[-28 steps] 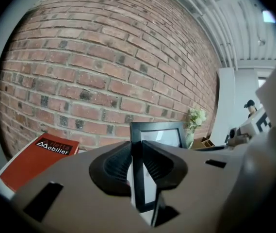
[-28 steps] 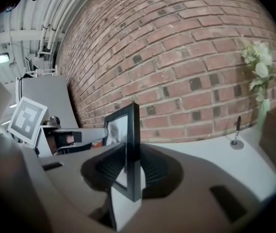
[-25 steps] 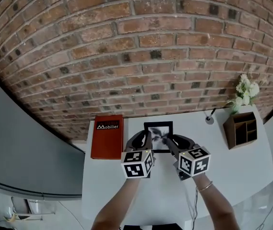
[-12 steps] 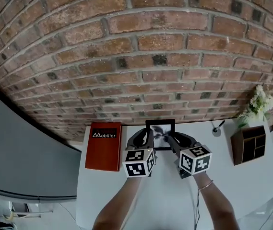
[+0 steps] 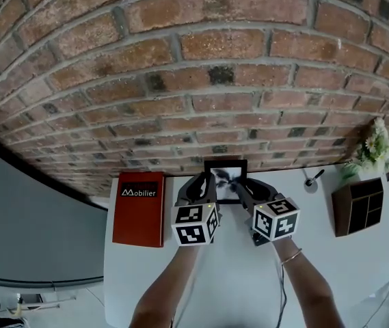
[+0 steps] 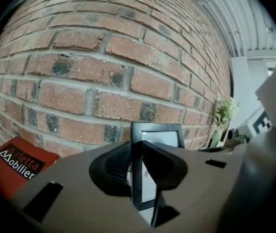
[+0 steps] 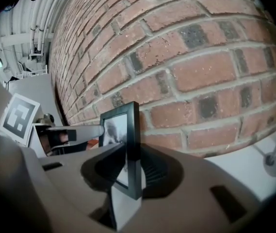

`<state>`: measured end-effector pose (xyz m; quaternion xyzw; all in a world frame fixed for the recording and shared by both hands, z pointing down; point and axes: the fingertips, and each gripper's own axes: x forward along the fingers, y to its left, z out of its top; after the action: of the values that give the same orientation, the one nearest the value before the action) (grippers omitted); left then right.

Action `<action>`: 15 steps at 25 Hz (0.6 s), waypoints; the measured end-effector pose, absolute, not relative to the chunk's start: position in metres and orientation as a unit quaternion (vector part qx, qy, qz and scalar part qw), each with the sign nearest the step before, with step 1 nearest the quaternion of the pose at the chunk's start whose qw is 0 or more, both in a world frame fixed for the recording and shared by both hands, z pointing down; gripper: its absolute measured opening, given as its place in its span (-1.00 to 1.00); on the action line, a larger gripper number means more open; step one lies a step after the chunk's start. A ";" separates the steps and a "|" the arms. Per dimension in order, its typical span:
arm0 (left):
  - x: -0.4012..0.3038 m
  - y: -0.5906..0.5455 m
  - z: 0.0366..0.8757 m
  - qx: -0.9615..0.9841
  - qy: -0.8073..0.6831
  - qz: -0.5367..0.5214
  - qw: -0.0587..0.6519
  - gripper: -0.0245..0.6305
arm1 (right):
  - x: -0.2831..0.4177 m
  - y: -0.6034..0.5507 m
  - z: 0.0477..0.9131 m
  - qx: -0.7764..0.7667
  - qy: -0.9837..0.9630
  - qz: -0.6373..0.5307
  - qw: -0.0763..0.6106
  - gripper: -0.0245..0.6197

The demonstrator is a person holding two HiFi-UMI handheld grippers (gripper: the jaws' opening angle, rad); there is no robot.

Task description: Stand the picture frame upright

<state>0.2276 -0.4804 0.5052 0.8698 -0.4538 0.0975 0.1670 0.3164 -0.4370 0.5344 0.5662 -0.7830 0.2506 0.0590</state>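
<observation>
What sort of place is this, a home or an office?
Probably an office or studio desk: a white table against a brick wall, with a red book, wooden desk organizer and flowers.

Setting: an office-style desk inside an industrial-looking room. A white table (image 5: 331, 279) stands against a bare brick wall (image 5: 201, 80) and carries a red book (image 5: 138, 209), wooden desk organizer (image 5: 358, 207), pen stand (image 5: 309, 181), flowers (image 5: 375, 145) and picture frame (image 5: 227, 176). Exposed ceiling pipes (image 7: 40, 13) run past the wall's end.
</observation>
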 end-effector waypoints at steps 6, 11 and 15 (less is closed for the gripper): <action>0.231 -0.490 0.516 0.869 -0.455 0.098 0.171 -0.74 | 0.321 -0.447 0.544 0.567 -0.784 0.245 0.064 -0.62; 0.232 -0.496 0.516 0.867 -0.460 0.096 0.165 -0.74 | 0.322 -0.456 0.547 0.566 -0.786 0.244 0.059 -0.62; 0.233 -0.500 0.517 0.868 -0.460 0.096 0.164 -0.74 | 0.322 -0.460 0.549 0.564 -0.786 0.244 0.056 -0.62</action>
<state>0.2328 -0.5001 0.5172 0.8676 -0.4596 0.0964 0.1637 0.3219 -0.4604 0.5494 0.5644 -0.7865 0.2442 0.0563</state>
